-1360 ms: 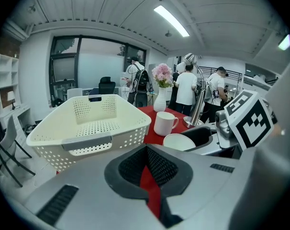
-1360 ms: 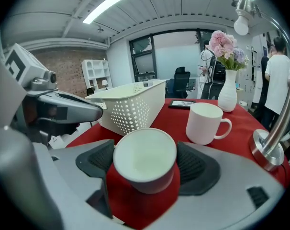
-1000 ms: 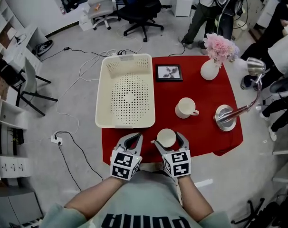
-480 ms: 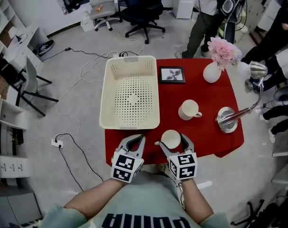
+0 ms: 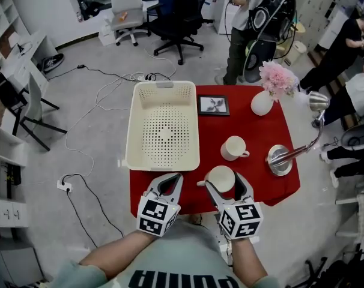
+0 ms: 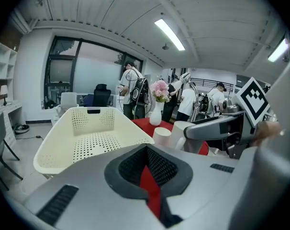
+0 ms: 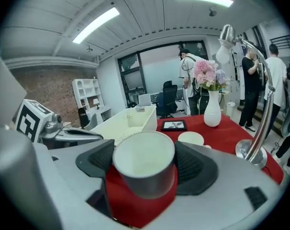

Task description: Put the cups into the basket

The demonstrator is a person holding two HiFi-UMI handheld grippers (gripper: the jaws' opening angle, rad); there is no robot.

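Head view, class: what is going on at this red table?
A person holds a claw in each hand. The right claw is closed on the near cup at the front edge of the table. The left claw is shut and empty beside it. The second cup stands farther back, and the basket holds no cup yet.

The far cup point(image 7: 191, 138) is mostly hidden behind the right gripper point(image 7: 145, 150).

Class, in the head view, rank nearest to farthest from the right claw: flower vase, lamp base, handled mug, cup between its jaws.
1. Plain white ceramic cup, within the right claw.
2. White handled mug, just beyond.
3. Round silver lamp base, to the right.
4. White vase of pink flowers, far right corner.
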